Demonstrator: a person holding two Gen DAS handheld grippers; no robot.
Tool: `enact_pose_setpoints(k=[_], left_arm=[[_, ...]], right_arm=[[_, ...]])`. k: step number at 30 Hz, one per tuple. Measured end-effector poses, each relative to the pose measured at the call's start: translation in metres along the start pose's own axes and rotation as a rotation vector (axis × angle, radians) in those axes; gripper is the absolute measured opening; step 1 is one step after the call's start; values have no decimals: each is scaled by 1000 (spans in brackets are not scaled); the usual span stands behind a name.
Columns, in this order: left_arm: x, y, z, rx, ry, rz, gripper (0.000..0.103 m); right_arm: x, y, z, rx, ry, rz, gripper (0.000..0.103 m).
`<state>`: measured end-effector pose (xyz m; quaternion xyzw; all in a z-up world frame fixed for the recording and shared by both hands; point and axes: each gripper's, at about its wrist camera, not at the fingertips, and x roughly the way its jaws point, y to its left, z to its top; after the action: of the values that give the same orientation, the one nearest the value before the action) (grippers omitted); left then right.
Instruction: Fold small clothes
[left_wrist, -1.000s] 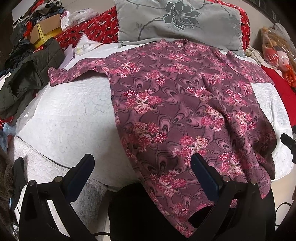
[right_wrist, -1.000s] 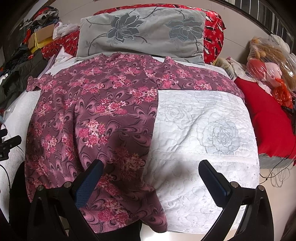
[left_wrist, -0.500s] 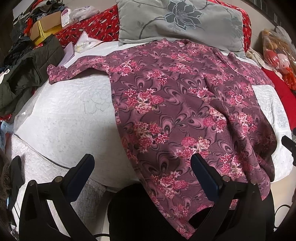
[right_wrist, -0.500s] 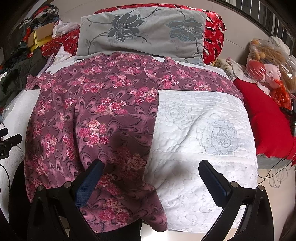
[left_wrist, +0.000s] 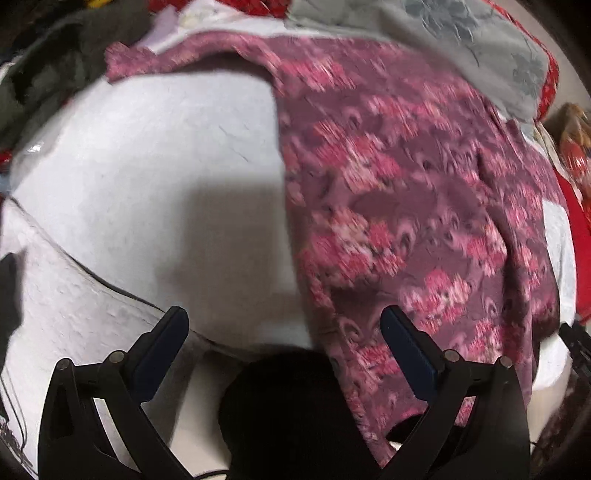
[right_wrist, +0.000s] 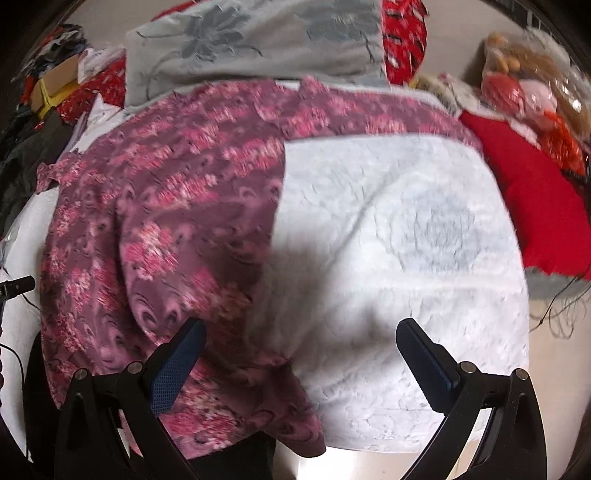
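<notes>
Fingers spread wide on both tools: the left gripper (left_wrist: 283, 323) and right gripper (right_wrist: 301, 336) hang empty over the near hem, probably to pinch it. Beyond, the floral top (left_wrist: 406, 192) lies flat across the white bed (right_wrist: 406, 229), sleeves outstretched for folding.

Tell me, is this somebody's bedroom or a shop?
Most likely a bedroom at home. A flowery purple top lies spread on a bed with a white quilted cover, a grey pillow sits at its head, and a bagged soft toy rests beside it.
</notes>
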<state>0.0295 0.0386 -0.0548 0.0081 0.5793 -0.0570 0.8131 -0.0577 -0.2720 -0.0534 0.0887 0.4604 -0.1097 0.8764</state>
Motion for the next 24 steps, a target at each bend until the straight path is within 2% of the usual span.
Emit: enact_pose_setpoints(k=[3, 4, 5, 7, 8, 9, 11, 12, 13, 15, 18, 21, 24], left_arm=[[13, -19, -4, 55, 64, -37, 103], [16, -24, -6, 69, 75, -42, 102], [20, -34, -9, 96, 92, -57, 92], [26, -46, -13, 139, 129, -71, 53], [31, -53, -15, 167, 161, -72, 14], [36, -59, -19, 189, 196, -64, 3], [34, -61, -21, 193, 187, -63, 2], [29, -61, -22, 190, 180, -83, 2], [24, -59, -21, 180, 176, -101, 2], [8, -50, -19, 138, 169, -158, 2], [-27, -29, -12, 58, 128, -247, 2], [-63, -8, -8, 0, 76, -297, 2], [-83, 14, 1, -39, 52, -328, 2]], right_arm=[[17, -3, -7, 8, 58, 26, 102], [22, -3, -10, 8, 74, 44, 99], [26, -2, -12, 8, 93, 72, 92], [34, 4, -17, -15, 123, 116, 85], [33, 7, -18, -38, 114, 102, 80], [32, 11, -19, -72, 97, 86, 74], [26, 17, -20, -138, 68, 41, 39], [23, 16, -20, -157, 58, 45, 29], [18, 14, -21, -163, 48, 120, 6], [6, 11, -20, -153, 26, 163, 4], [-26, -6, -18, -76, -27, 296, 4], [-64, -27, -14, 34, -95, 415, 4], [-86, -41, -10, 124, -132, 489, 4]])
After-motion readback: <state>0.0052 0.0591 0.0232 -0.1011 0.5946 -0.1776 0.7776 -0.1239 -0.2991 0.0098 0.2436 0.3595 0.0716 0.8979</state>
